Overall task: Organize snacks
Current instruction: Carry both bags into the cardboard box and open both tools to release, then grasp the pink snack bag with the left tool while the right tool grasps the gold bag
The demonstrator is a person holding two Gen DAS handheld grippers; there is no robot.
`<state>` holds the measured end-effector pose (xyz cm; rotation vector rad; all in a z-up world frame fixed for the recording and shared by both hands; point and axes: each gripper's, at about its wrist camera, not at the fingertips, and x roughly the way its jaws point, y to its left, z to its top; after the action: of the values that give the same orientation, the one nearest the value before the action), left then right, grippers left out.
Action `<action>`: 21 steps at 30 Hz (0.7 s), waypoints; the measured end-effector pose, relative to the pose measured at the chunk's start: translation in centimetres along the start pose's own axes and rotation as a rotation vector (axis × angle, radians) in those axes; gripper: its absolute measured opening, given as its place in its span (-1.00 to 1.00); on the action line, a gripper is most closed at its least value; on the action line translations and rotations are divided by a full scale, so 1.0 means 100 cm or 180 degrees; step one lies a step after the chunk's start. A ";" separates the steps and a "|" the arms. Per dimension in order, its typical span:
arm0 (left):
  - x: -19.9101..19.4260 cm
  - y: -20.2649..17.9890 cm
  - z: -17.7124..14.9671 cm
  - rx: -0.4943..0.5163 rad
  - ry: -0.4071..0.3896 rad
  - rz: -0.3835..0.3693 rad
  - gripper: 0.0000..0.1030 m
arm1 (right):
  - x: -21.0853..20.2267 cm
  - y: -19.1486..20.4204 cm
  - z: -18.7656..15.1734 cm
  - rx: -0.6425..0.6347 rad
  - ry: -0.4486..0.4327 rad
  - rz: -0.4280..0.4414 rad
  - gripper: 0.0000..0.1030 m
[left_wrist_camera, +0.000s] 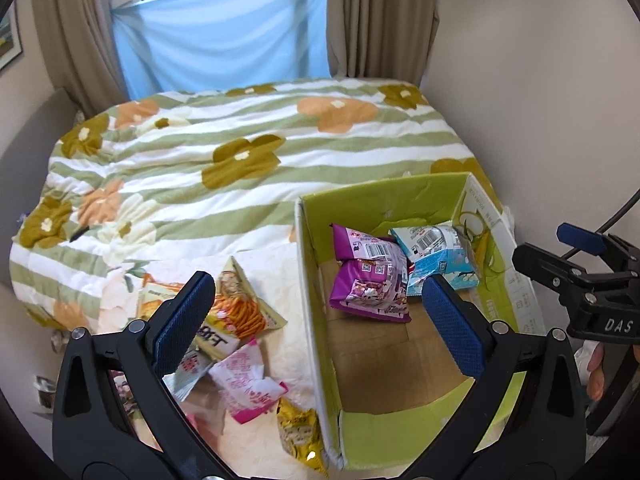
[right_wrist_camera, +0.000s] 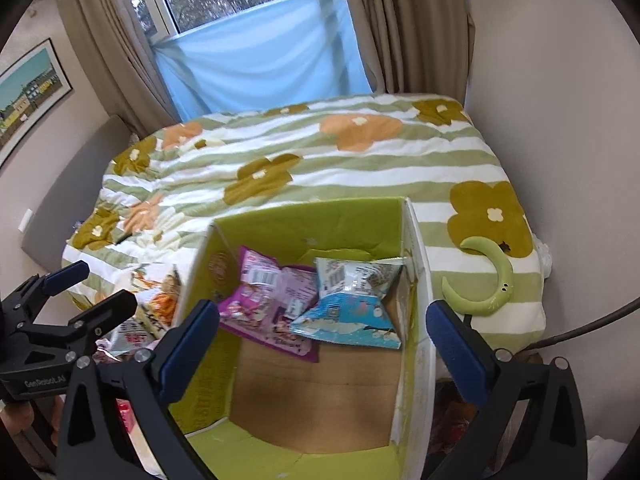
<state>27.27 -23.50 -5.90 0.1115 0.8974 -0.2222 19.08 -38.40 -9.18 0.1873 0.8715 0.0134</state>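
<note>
A green cardboard box [left_wrist_camera: 308,300] [right_wrist_camera: 416,280] stands open on the bed. A purple snack bag [left_wrist_camera: 368,280] [right_wrist_camera: 264,300] and a light blue snack bag [left_wrist_camera: 436,252] [right_wrist_camera: 352,300] lie at its far end. Loose snacks lie left of the box: an orange-and-yellow bag [left_wrist_camera: 240,308], a pink-and-white bag [left_wrist_camera: 248,380] and a yellow bag [left_wrist_camera: 300,436]. My left gripper [left_wrist_camera: 320,320] is open and empty, straddling the box's left wall. My right gripper [right_wrist_camera: 320,344] is open and empty above the box.
The bed has a striped floral quilt [left_wrist_camera: 240,160]. A green crescent-shaped item [right_wrist_camera: 492,280] lies on the quilt right of the box. A wall runs along the right side, and a curtained window [left_wrist_camera: 224,32] is behind the bed.
</note>
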 end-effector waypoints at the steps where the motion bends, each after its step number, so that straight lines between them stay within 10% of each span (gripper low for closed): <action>1: -0.005 0.003 -0.001 -0.0001 -0.0025 0.0002 0.99 | -0.006 0.004 -0.003 -0.0010 -0.0038 -0.0011 0.99; 21: -0.126 0.129 -0.100 0.0133 -0.0314 -0.0164 0.99 | -0.096 0.134 -0.110 0.0312 -0.0611 -0.0255 0.99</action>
<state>15.11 -7.21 -2.20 0.1155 0.7983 -0.2921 5.40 -24.32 -6.55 0.2412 0.6879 -0.1205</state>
